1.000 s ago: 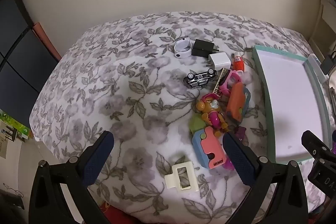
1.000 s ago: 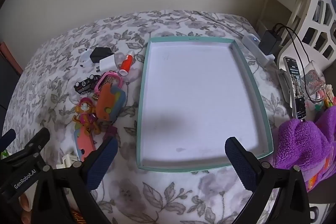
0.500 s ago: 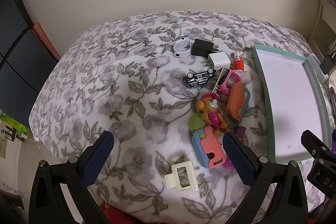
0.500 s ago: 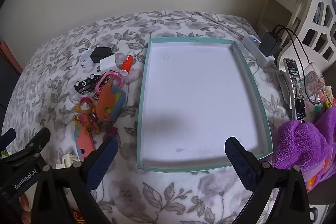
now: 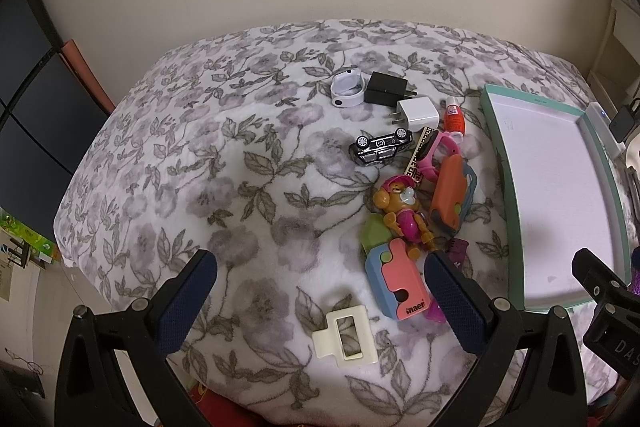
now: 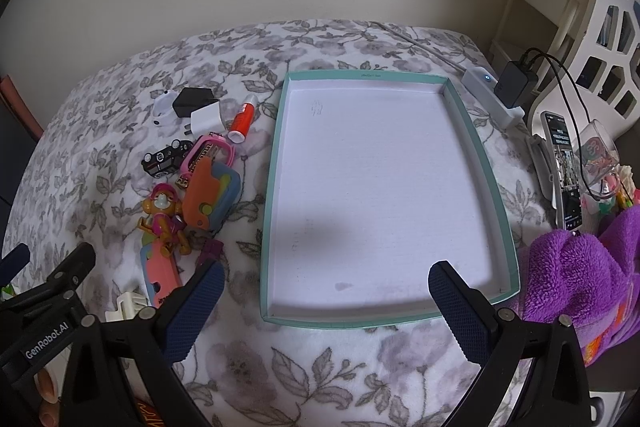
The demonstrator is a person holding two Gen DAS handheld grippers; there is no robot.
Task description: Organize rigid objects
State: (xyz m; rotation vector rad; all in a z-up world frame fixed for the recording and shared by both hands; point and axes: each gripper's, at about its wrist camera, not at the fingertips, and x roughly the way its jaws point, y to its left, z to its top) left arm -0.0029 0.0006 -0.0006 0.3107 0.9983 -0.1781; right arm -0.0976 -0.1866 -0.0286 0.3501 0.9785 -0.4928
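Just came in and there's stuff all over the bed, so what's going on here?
A person holds a claw in each hand above a floral blanket, sorting small items. The left claw and right claw are both open and hold nothing. The teal tray has nothing in it yet. The toy car, white charger, cream hair clip and the other bits lie in a cluster to the left of the tray.

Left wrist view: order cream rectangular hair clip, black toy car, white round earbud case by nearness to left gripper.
1. Cream rectangular hair clip: between the open left gripper fingers, near edge.
2. Black toy car: mid-blanket, right of centre.
3. White round earbud case: far end, beside chargers.
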